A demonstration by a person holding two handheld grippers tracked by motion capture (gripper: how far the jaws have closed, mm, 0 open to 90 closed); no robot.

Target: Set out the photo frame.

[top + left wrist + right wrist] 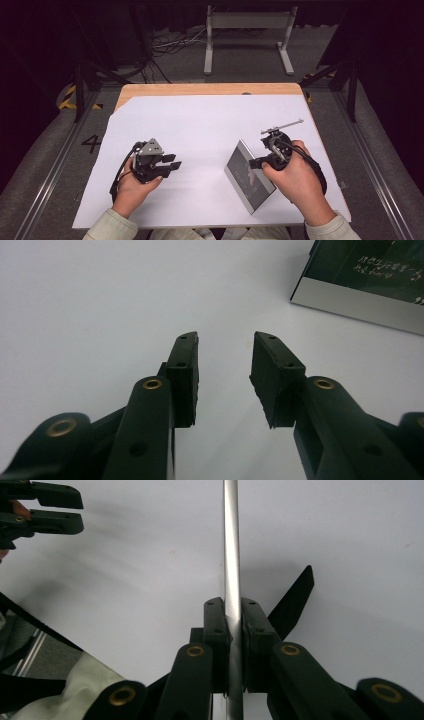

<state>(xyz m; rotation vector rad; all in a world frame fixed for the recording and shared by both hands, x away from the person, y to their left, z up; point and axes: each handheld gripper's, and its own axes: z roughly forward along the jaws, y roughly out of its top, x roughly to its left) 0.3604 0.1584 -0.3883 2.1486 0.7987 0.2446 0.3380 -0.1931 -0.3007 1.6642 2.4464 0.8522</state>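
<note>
- The frame (248, 176) – a flat silver-edged panel with a dark printed face – sits lower right of centre in the high view, one long edge on the sheet and its top leaning toward the right hand.
- Right gripper (234, 630) is clamped on the frame's thin silver edge; in its own view the edge runs straight up between the two pads, both pressing on it.
- In the high view that gripper (257, 162) is just right of the frame, hand wrapped round it.
- Left gripper (172, 166) rests left of centre, well apart from the frame – jaws parted, nothing between them.
- In the left gripper view the frame's corner (360, 290) pokes in at upper right.
- White sheet (200, 125) covers the wooden table (200, 89).
</note>
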